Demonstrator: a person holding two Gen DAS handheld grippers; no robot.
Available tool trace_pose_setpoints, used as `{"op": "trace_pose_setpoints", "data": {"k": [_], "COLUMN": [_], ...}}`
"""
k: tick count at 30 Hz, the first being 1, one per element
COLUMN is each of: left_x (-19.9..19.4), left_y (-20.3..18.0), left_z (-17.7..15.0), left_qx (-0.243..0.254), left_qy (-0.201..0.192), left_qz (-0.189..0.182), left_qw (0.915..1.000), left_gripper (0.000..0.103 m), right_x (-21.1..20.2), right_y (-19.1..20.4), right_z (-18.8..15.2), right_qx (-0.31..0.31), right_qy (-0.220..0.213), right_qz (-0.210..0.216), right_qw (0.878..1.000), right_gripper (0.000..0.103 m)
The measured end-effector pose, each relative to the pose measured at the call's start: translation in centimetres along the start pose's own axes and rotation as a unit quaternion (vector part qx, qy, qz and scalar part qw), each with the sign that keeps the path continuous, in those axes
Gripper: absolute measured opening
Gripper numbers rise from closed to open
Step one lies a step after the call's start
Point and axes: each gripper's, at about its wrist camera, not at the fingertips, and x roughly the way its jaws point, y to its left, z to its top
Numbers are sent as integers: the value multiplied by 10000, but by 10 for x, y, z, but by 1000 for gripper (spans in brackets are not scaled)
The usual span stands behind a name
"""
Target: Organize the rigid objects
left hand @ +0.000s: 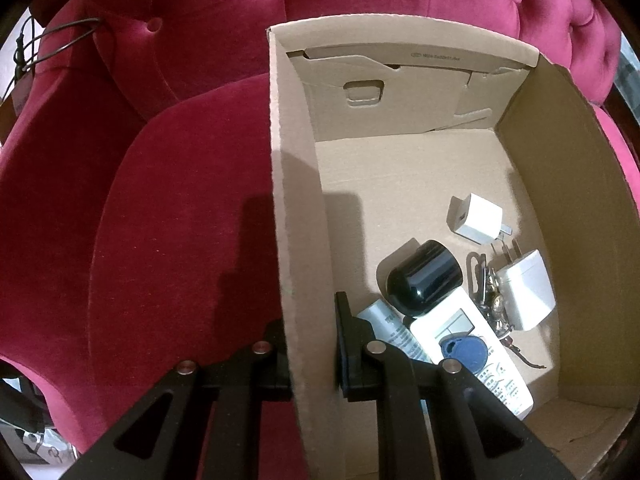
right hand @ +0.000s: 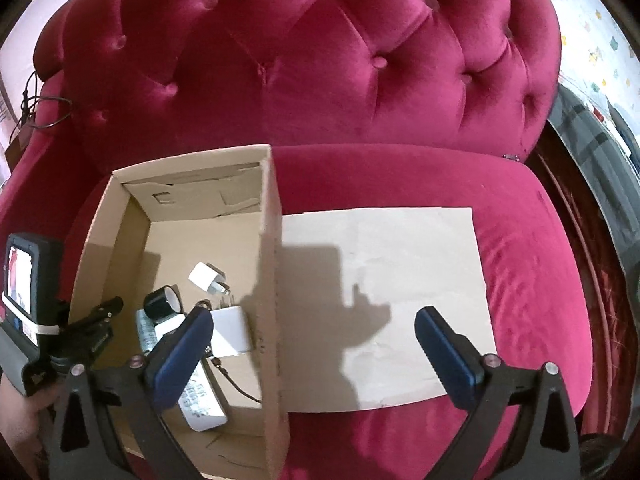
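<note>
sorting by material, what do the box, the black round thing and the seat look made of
Box: plain brown cardboard, matte, with a rough cut edge. Black round thing: probably hard plastic, glossy, showing bright highlights. Seat: crimson velvet-like fabric, button-tufted with a soft sheen.

The left gripper (left hand: 312, 344) is clamped on the left wall of a cardboard box (left hand: 300, 240), one finger outside and one inside. The right gripper (right hand: 316, 344) hovers with its jaws spread wide and nothing between its blue-padded fingers (right hand: 444, 356).
</note>
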Motion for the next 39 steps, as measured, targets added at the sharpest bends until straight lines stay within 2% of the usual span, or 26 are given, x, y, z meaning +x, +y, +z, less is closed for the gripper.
{"op": "trace_pose_setpoints", "data": {"k": [5,7,11,14,15,16,17,19,21,25,39], "left_x": [0,-1,-6,-10,-13,-17,-21,-28,-38,-67,-162], "left_y": [-2,-3,-7,-12,-12,-12,-12,-12,-13,-15,-42], "left_z": [0,0,2,1,1,1,2,1,0,-4,-34], "left_qx": [-6,16,18,118,102,36,-21,-80,-109,-253,-214], "left_qy": [0,11,8,-30,-51,-77,-92,-151,-267,-393,-864], "left_qz": [22,57,200,448,485,460,420,405,417,317,142], "left_qw": [10000,10000,9998,9989,9988,9989,9991,9990,9987,9984,9959], "left_gripper": [16,17,18,38,55,67,71,95,103,103,103], "right_x": [1,1,2,2,1,-1,-2,-6,-9,-16,-68], "right_y": [-10,-14,-20,-25,-27,-29,-30,-33,-35,-40,-59], "right_z": [0,-1,-3,-3,-4,-4,-4,-6,-8,-12,-25], "right_qx": [23,46,44,100,123,130,132,126,145,163,185], "right_qy": [17,-3,-1,49,43,39,29,-11,-19,-41,-153], "right_qz": [53,208,178,250,257,276,289,309,323,351,379], "right_qw": [10000,9998,9998,9996,9996,9995,9995,9994,9994,9992,9990], "right_gripper": [103,103,103,103,103,103,103,103,103,103,103]}}
